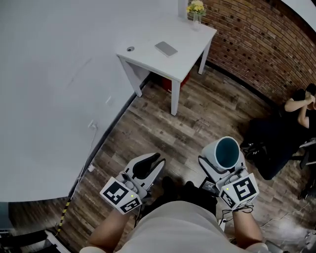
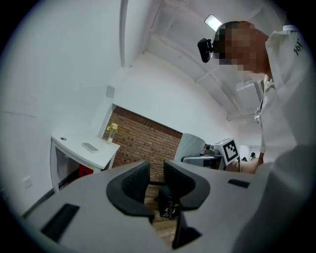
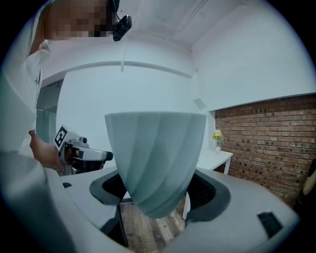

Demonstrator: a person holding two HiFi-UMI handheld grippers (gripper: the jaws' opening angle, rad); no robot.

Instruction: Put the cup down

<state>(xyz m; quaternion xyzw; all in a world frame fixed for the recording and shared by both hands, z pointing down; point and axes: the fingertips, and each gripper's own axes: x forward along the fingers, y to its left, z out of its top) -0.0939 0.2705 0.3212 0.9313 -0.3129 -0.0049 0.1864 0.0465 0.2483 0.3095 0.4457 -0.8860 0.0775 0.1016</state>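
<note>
A pale blue-green ribbed cup (image 1: 227,151) is held upright above the wooden floor, its dark teal inside facing up. My right gripper (image 1: 223,162) is shut on it. In the right gripper view the cup (image 3: 157,153) fills the middle, with the black pads (image 3: 114,187) pressing on its narrow lower part. My left gripper (image 1: 159,159) hangs level with it at the left, holding nothing. In the left gripper view its jaws (image 2: 156,170) stand a narrow gap apart with nothing between them. A white table (image 1: 148,37) stands ahead, well beyond both grippers.
On the table lie a grey flat slab (image 1: 166,48), a small round thing (image 1: 130,49) and a vase of yellow flowers (image 1: 196,9). A red box (image 1: 174,85) sits under it. A brick wall (image 1: 256,44) runs at the right, where a person (image 1: 291,121) sits.
</note>
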